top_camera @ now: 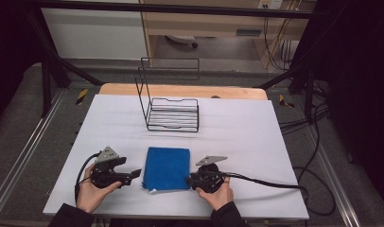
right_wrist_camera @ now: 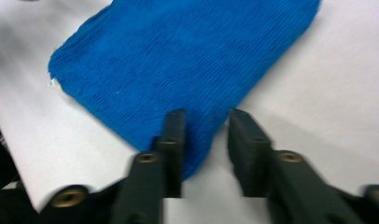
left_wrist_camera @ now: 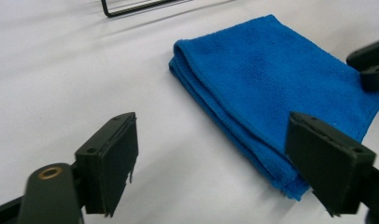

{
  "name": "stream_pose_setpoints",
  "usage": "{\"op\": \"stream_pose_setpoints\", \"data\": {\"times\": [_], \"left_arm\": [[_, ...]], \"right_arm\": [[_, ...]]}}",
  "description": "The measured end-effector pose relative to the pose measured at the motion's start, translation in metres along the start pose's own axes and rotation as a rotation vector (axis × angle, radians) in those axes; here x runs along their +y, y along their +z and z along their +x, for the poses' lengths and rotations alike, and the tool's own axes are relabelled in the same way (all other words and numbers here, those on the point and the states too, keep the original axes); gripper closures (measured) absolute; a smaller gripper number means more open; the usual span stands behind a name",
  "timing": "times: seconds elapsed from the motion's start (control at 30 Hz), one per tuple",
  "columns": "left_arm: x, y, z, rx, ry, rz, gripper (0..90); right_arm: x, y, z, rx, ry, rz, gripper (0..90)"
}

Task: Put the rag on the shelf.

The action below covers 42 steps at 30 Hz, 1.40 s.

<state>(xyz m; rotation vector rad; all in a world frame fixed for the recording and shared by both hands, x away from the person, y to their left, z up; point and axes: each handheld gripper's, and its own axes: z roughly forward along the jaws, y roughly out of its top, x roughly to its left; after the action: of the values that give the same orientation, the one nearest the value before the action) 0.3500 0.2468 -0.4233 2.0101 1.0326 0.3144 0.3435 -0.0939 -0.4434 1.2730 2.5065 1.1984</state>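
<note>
A folded blue towel (top_camera: 166, 168) lies flat on the white table cover (top_camera: 237, 132), near its front edge. My left gripper (top_camera: 135, 174) rests on the table just left of the towel. In the left gripper view it (left_wrist_camera: 211, 163) stands wide open, with the towel's (left_wrist_camera: 271, 79) near folded edge in front of its right jaw. My right gripper (top_camera: 189, 181) is at the towel's front right corner. In the right gripper view it (right_wrist_camera: 207, 116) is open by a narrow gap, and the towel's (right_wrist_camera: 178, 56) corner reaches in between the jaws without being pinched.
A black wire rack (top_camera: 172, 112) with a tall back frame stands behind the towel at mid-table; its base bar (left_wrist_camera: 131, 7) shows in the left gripper view. The wooden table edge (top_camera: 180, 90) lies beyond. Cables (top_camera: 275, 184) trail off to the right.
</note>
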Motion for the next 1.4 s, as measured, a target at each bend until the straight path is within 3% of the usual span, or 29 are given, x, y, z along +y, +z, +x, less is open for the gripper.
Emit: {"op": "stream_pose_setpoints", "data": {"times": [0.03, 0.13, 0.17, 0.2, 0.37, 0.43, 0.77, 1.0, 1.4], "left_arm": [[0.001, 0.0, 0.0, -0.001, -0.005, -0.004, 14.5], [0.005, 0.001, 0.001, -0.029, -0.008, -0.006, 12.1], [0.006, 0.002, 0.001, -0.037, -0.005, -0.005, 12.1], [0.009, 0.003, 0.001, -0.041, 0.006, -0.003, 10.6], [0.02, 0.006, 0.001, -0.042, 0.028, 0.002, 9.2], [0.025, 0.009, 0.002, -0.044, 0.03, -0.002, 9.2], [0.048, 0.022, 0.005, -0.009, 0.026, -0.024, 12.4], [0.06, 0.038, 0.008, 0.038, 0.04, 0.001, 18.3], [0.06, 0.068, 0.016, 0.079, -0.013, 0.065, 37.1]], "right_arm": [[0.002, -0.004, -0.005, 0.004, -0.005, -0.044, 50.7], [0.009, -0.011, -0.013, 0.011, -0.026, -0.091, 37.2], [0.009, -0.011, -0.013, 0.011, -0.026, -0.091, 37.2], [0.014, -0.017, -0.019, 0.008, -0.045, -0.123, 29.0], [0.022, -0.022, -0.03, 0.002, -0.077, -0.165, 15.6], [0.026, -0.025, -0.042, 0.007, -0.076, -0.177, 10.0], [0.021, -0.032, -0.063, -0.026, -0.106, -0.189, 7.0], [0.012, -0.035, -0.068, -0.037, -0.082, -0.183, 6.5], [0.011, -0.035, -0.069, -0.035, -0.084, -0.174, 7.8]]}}
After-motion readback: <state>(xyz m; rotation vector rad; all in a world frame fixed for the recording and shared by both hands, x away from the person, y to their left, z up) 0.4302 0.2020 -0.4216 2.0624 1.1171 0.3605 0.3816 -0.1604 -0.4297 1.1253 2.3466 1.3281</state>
